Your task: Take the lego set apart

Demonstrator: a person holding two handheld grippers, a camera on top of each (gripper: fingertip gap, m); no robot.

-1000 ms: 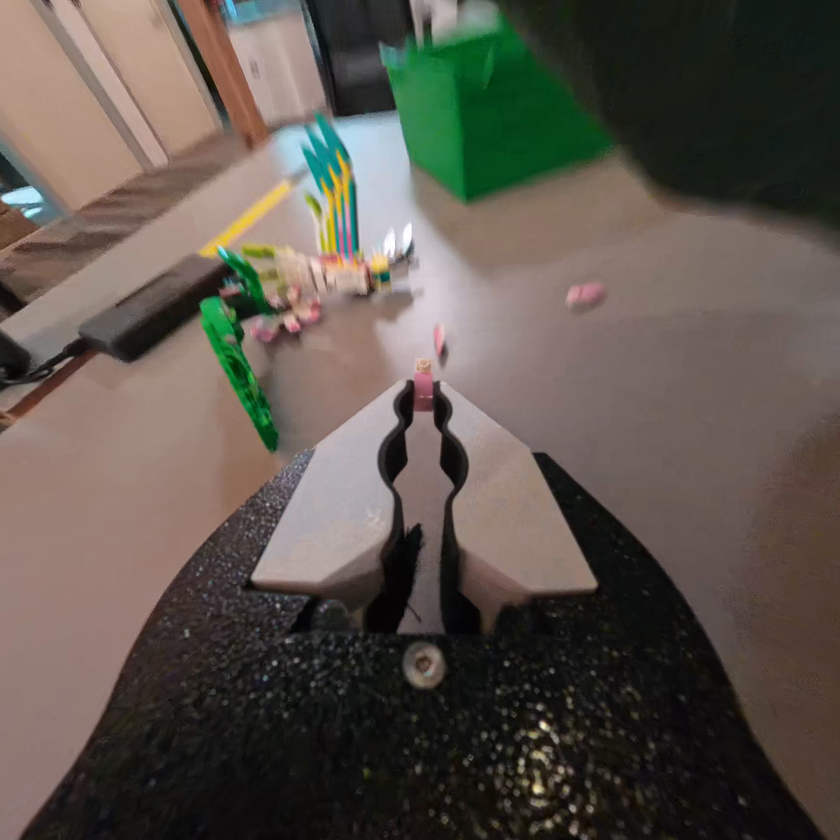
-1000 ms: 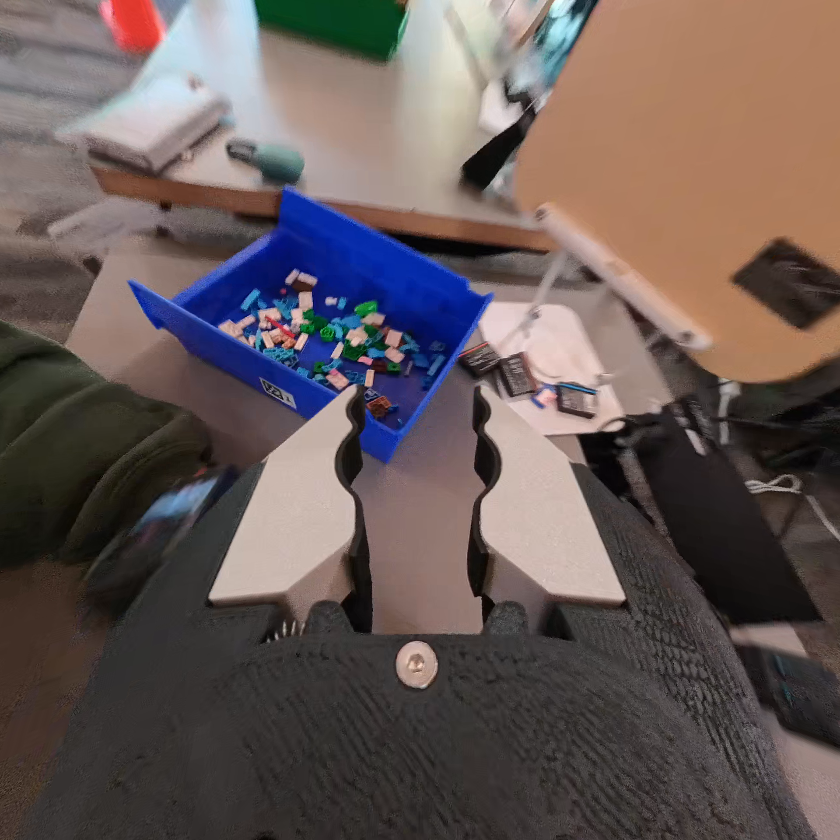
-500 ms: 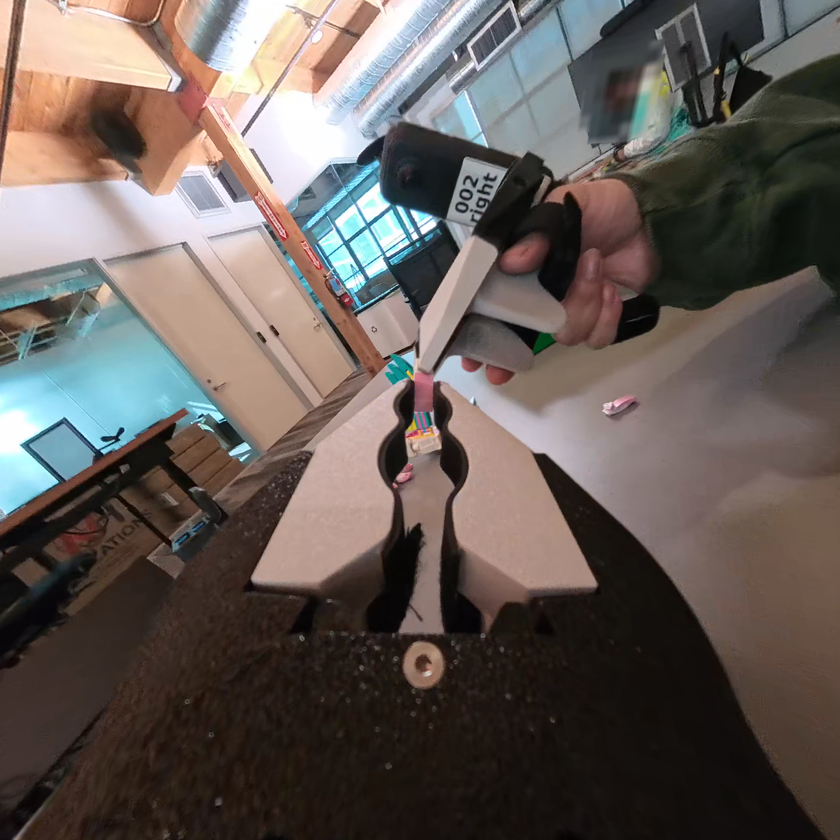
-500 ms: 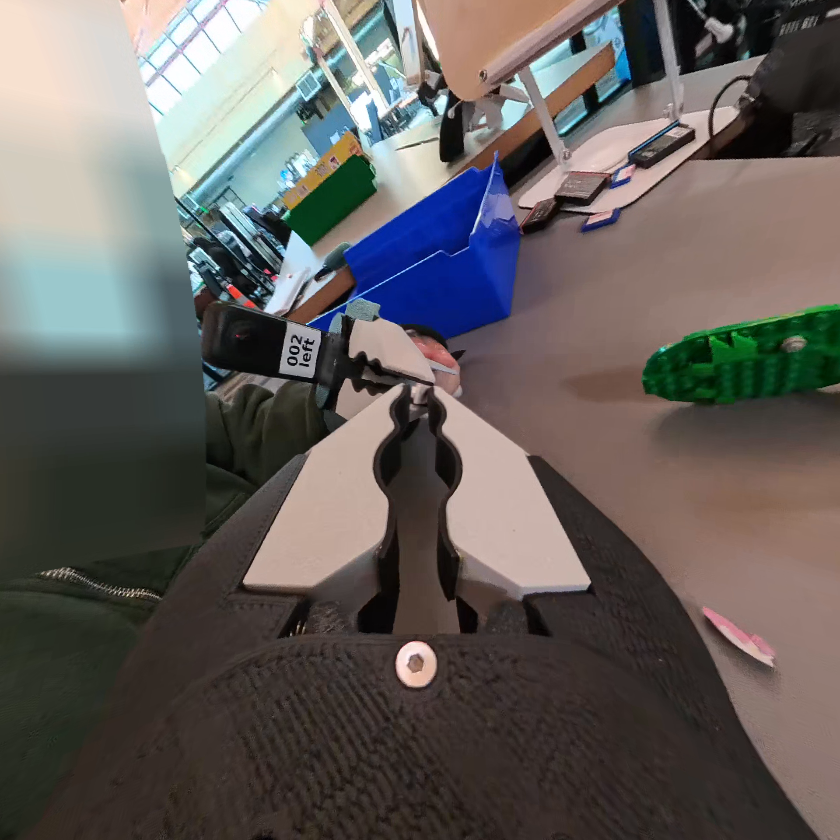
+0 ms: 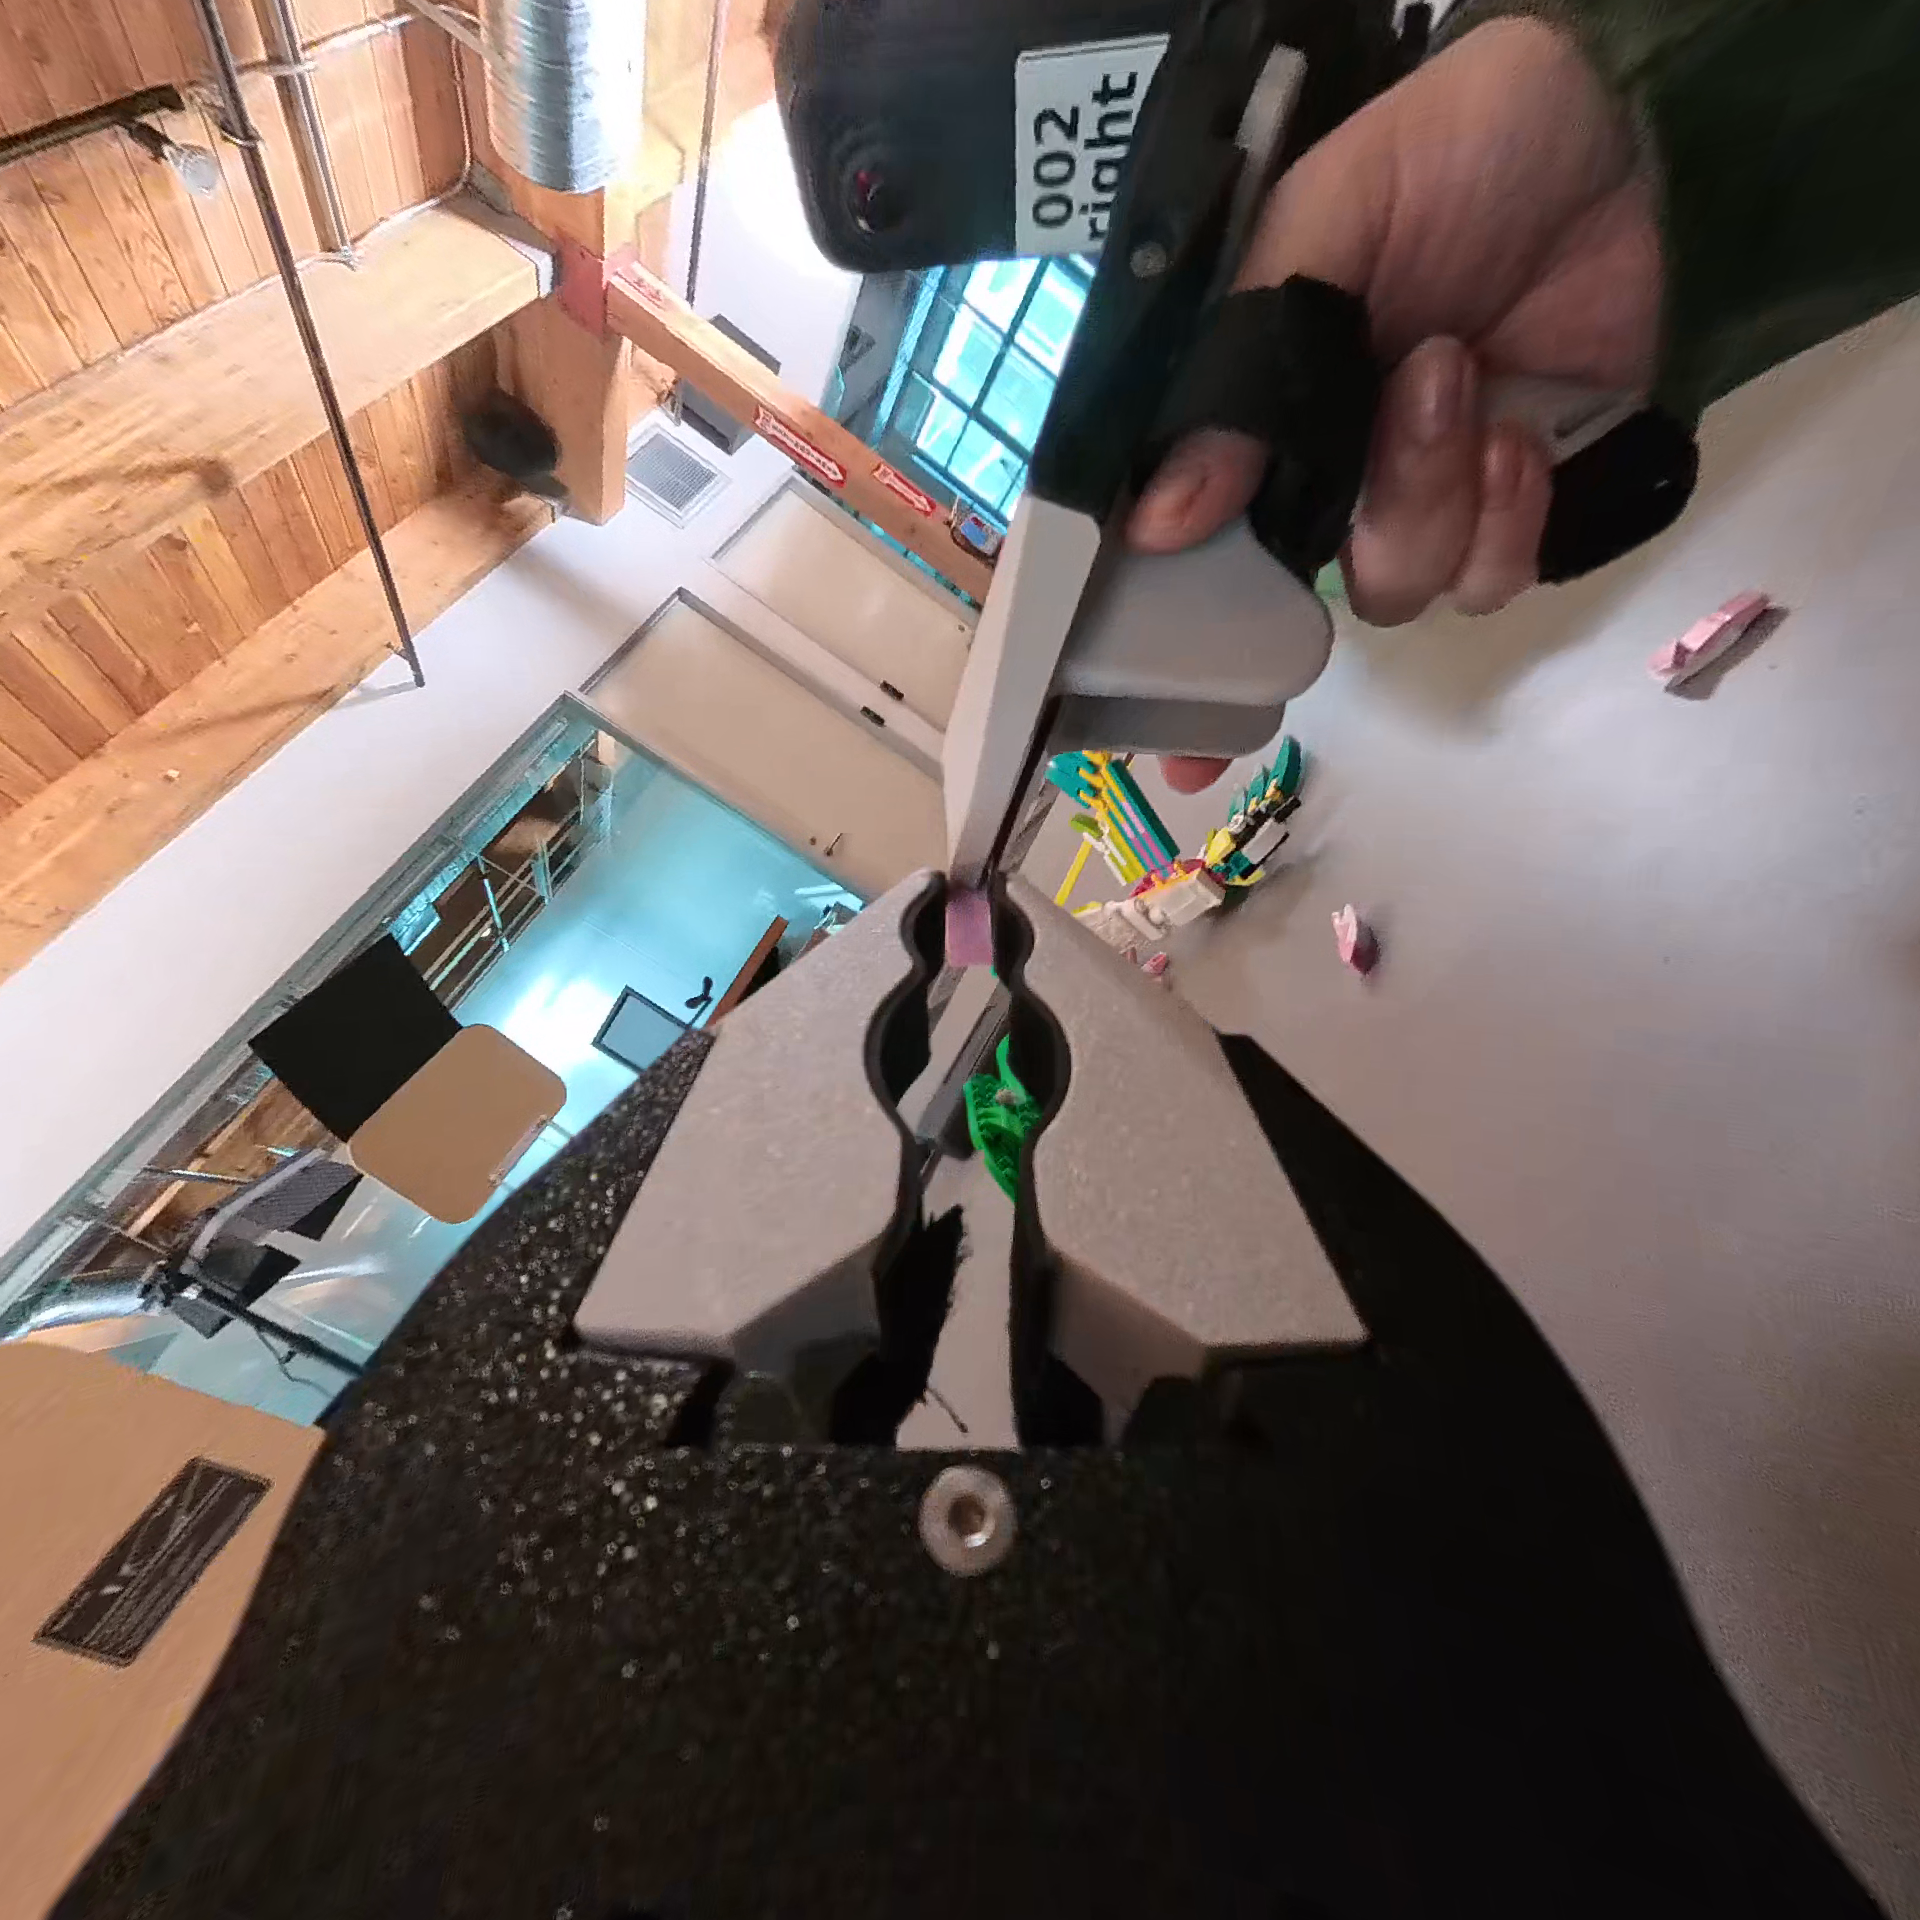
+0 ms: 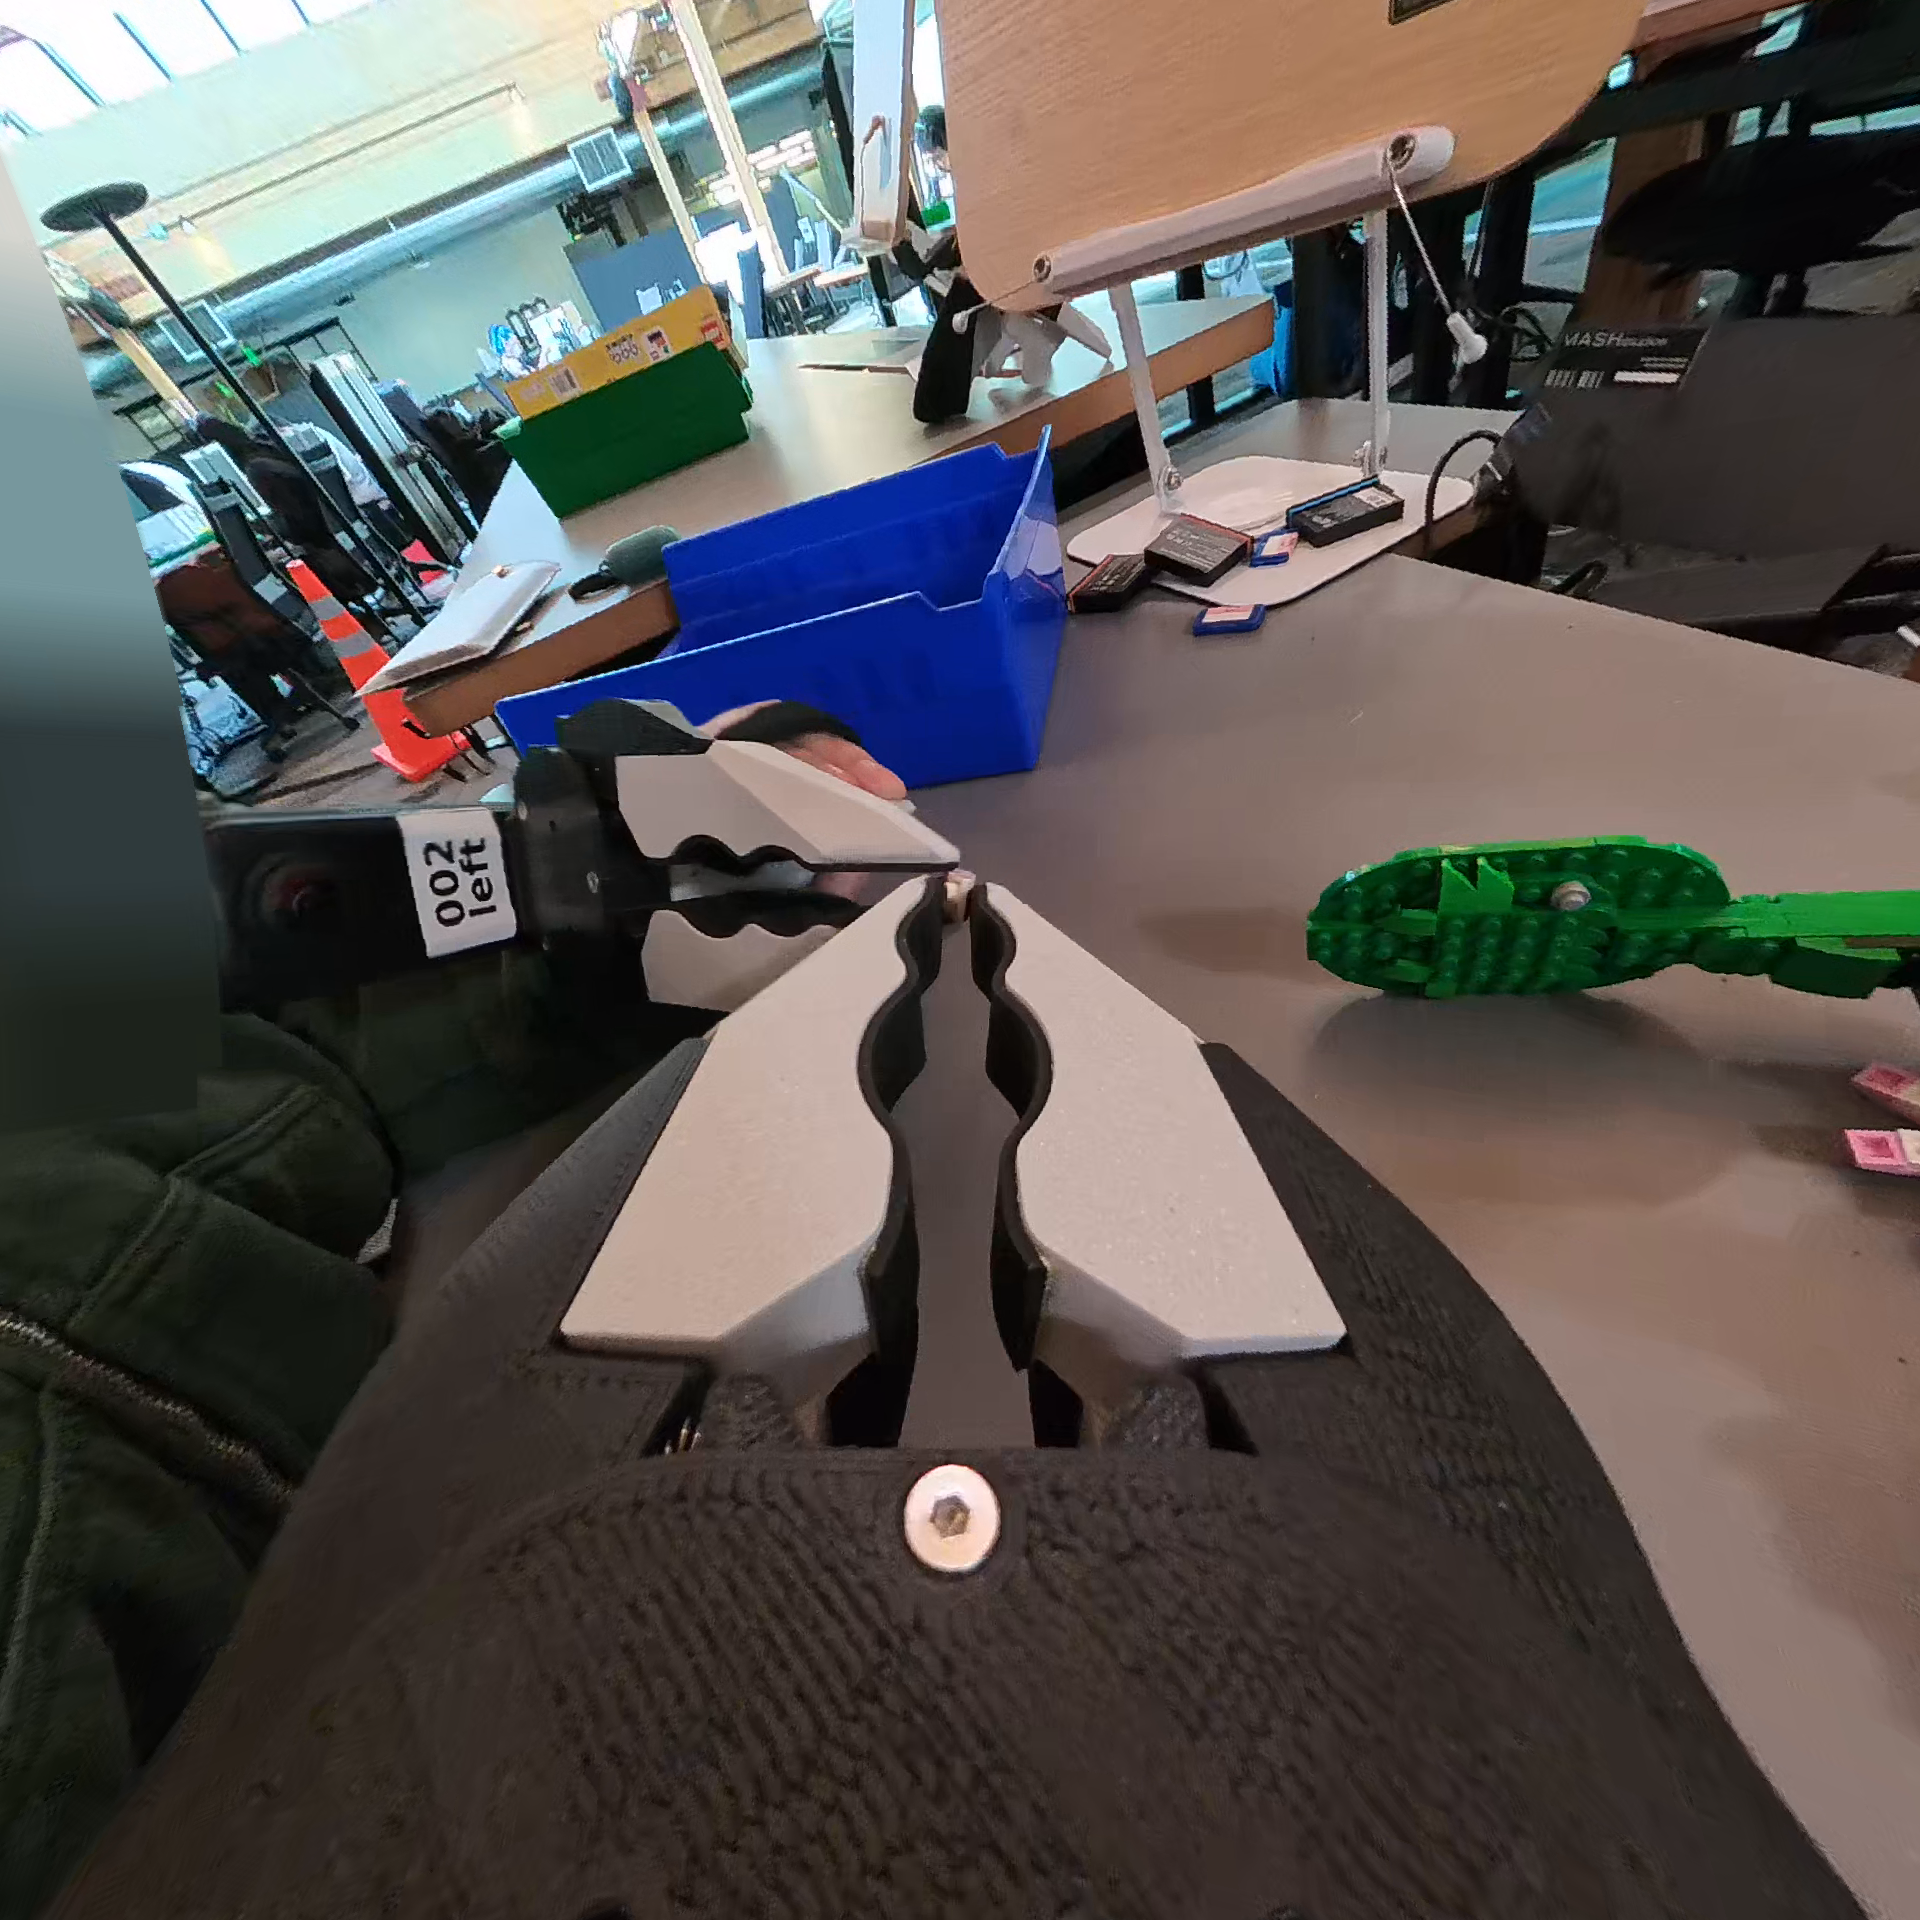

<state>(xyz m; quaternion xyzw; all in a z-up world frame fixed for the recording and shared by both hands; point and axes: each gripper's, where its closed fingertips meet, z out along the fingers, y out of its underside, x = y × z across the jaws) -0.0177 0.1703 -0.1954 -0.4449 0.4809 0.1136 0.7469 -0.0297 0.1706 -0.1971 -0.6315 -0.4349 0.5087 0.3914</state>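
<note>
My left gripper [image 5: 971, 906] is shut on a small pink lego piece [image 5: 971, 930] and holds it in the air. My right gripper [image 6: 954, 902] meets it tip to tip and is shut on the pale top end of the same piece [image 6: 958, 891]. In the left wrist view the right gripper [image 5: 982, 868] comes down from above, held by a hand. In the right wrist view the left gripper [image 6: 935, 860] comes in from the left. The colourful lego set [image 5: 1174, 862] stands on the grey table [image 5: 1558, 1039] behind. A green lego leaf [image 6: 1538, 925] lies to the right.
A blue bin [image 6: 883, 665] stands at the table's far side. Loose pink pieces lie on the table [image 5: 1714, 639] [image 5: 1356, 940], and two more [image 6: 1886, 1117] near the green leaf. A white tray [image 6: 1247, 530] with small black items sits at the back. A dark green sleeve [image 6: 156, 1299] is at the left. My left and right fingertips are right by each other.
My right gripper, open near the blue bin a second ago, has swung over and shut on the top of the pink piece. My left gripper has lifted the piece and tilted.
</note>
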